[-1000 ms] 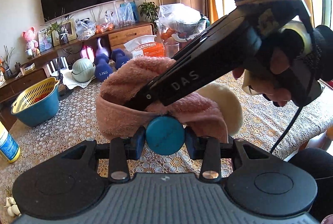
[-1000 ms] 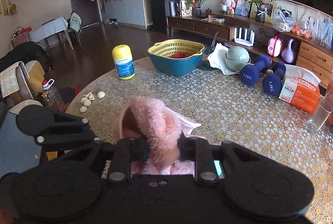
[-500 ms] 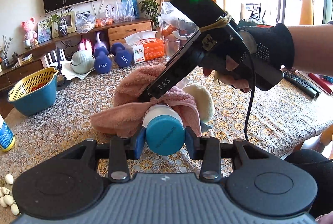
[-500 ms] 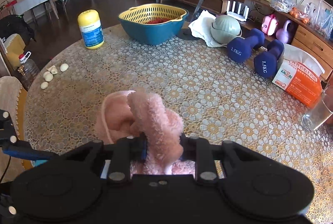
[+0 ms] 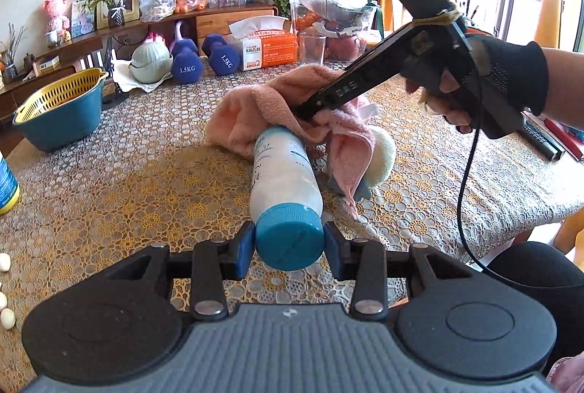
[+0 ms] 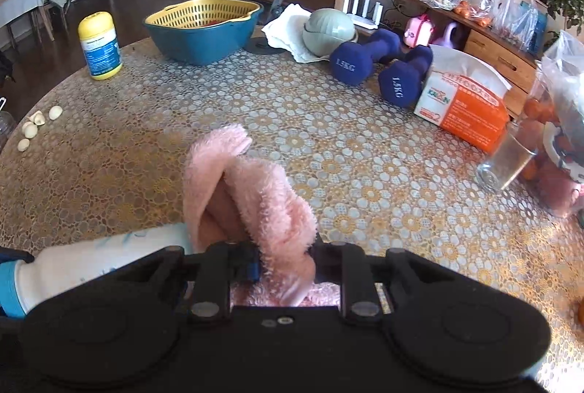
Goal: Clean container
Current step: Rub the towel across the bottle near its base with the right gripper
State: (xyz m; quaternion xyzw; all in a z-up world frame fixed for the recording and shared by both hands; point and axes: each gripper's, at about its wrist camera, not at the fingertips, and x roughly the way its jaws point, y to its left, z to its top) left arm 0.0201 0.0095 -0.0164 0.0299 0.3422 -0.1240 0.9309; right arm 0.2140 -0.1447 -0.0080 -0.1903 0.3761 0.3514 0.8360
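Note:
A white bottle (image 5: 284,174) with a blue cap (image 5: 290,236) lies pointing away from me, and my left gripper (image 5: 288,241) is shut on the cap. A pink fluffy cloth (image 5: 262,101) drapes over the bottle's far end. My right gripper (image 6: 283,265) is shut on the pink cloth (image 6: 255,196); in the left wrist view its long black body (image 5: 365,83), held by a gloved hand (image 5: 503,83), comes in from the right onto the cloth. In the right wrist view the bottle (image 6: 91,261) shows at the lower left, its far end under the cloth.
A lace-covered round table (image 5: 146,181) carries a teal basin with a yellow strainer (image 5: 62,108), two blue dumbbells (image 5: 204,59), an orange tissue pack (image 5: 266,50), a glass (image 5: 312,48), a yellow-capped tub (image 6: 99,46) and garlic cloves (image 6: 34,126). A cream round pad (image 5: 383,155) lies beside the bottle.
The cloth has slid from near the cap to the bottle's far end, uncovering most of the white body. My right gripper has drawn away from the left one with the cloth.

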